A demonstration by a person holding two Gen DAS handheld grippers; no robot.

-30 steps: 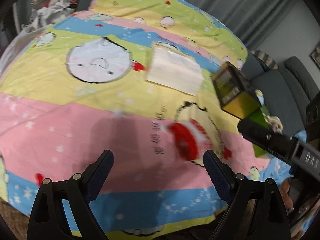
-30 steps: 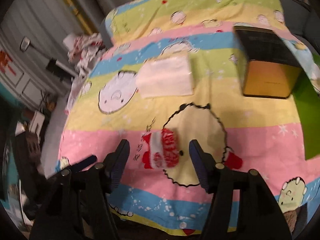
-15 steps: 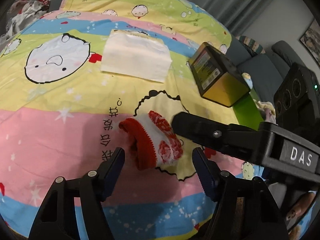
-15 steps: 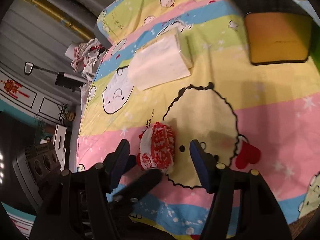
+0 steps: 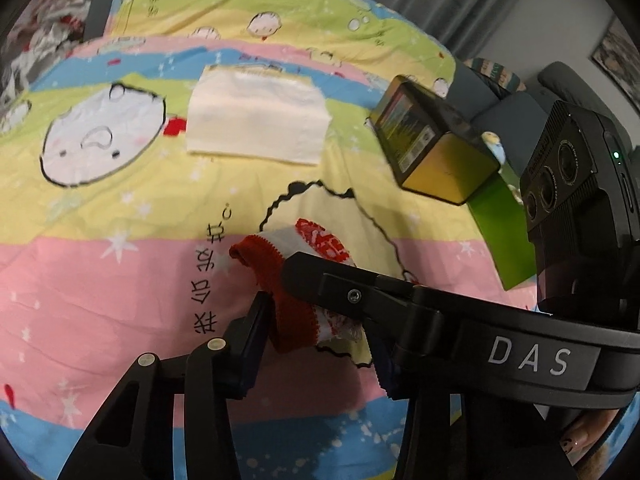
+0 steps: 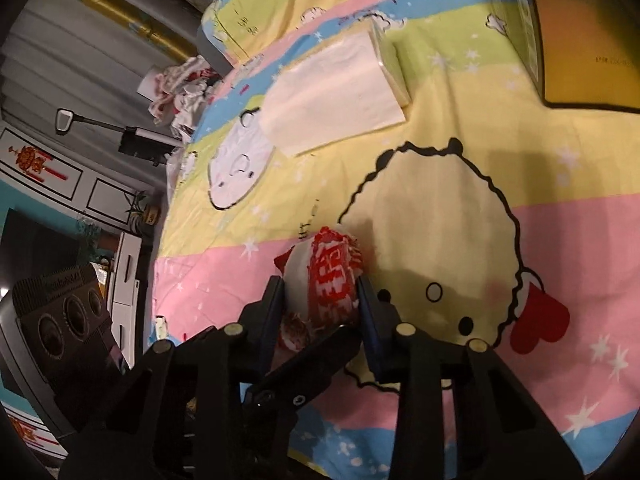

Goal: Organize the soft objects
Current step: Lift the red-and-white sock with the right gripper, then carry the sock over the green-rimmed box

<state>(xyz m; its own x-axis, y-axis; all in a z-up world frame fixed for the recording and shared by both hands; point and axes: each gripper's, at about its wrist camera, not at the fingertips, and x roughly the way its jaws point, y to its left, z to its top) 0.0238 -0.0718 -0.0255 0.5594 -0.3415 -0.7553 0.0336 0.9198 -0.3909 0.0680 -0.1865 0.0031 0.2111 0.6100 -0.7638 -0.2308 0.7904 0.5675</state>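
Observation:
A red and white rolled sock (image 5: pixel 296 292) lies on the striped cartoon bedsheet (image 5: pixel 100 280), also in the right wrist view (image 6: pixel 328 276). My left gripper (image 5: pixel 316 332) is shut on its red cuff end. My right gripper (image 6: pixel 320 312) is shut on its patterned end. The right gripper's finger (image 5: pixel 340 284) crosses in front of the left view and hides part of the sock. The left gripper's finger (image 6: pixel 304 364) shows low in the right wrist view.
A white tissue pack (image 5: pixel 256 120) lies further back on the sheet (image 6: pixel 332 96). A black and gold box (image 5: pixel 432 144) stands to the right, beside a green block (image 5: pixel 500 232). A pile of clothes (image 6: pixel 180 92) lies off the bed's far left.
Both grippers moved in onto the sock and closed on it, the left on the red cuff, the right on the patterned end. The sock's cuff now stands lifted.

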